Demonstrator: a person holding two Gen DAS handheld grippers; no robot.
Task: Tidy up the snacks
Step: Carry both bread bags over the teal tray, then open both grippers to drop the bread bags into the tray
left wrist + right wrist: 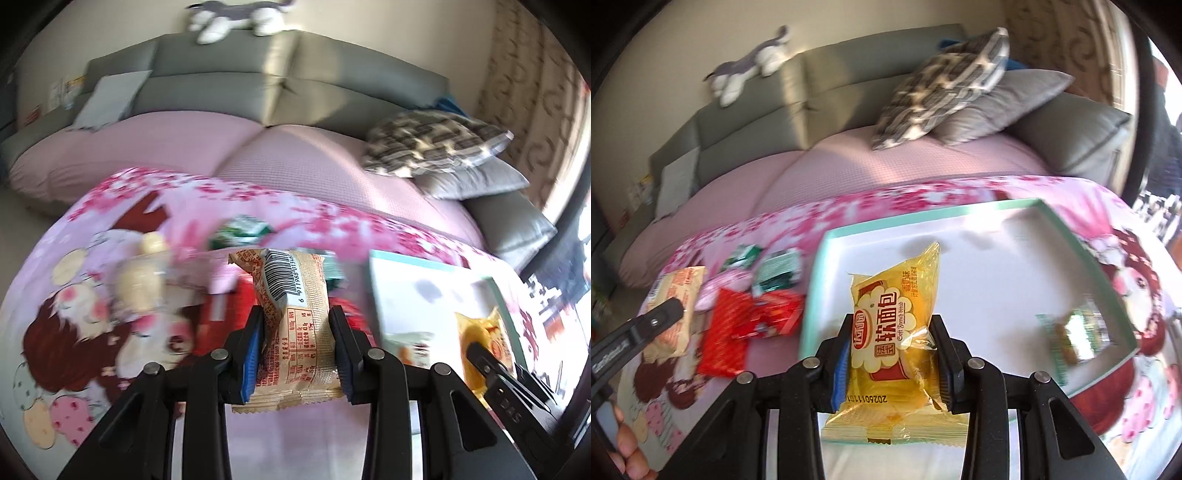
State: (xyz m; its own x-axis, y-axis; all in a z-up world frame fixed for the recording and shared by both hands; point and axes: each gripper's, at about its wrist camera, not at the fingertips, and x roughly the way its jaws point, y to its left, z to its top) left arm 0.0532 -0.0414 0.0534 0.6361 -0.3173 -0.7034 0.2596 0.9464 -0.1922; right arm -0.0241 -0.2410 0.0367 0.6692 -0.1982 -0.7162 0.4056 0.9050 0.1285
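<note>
My left gripper [296,314] is shut on a beige snack packet [295,325] with a barcode, held above the pink cartoon tablecloth [74,295]. A yellow soft-bread packet [897,325] is pinched in my right gripper [892,321], over the near left part of the white tray with a mint rim [960,218]. One small clear-wrapped snack [1075,332] lies in the tray's right corner. In the left wrist view the tray [406,291] sits at the right with the right gripper's [476,350] yellow packet [476,332] over it. In the right wrist view the left gripper's finger [661,317] and beige packet [679,291] show at the left.
Red packets [746,321], green packets [775,273] and a pink one [724,288] lie on the cloth left of the tray. A pale wrapped snack [140,284] lies blurred at the left. Behind the table stands a sofa [258,155] with cushions [942,85]. A hand [628,446] holds the left tool.
</note>
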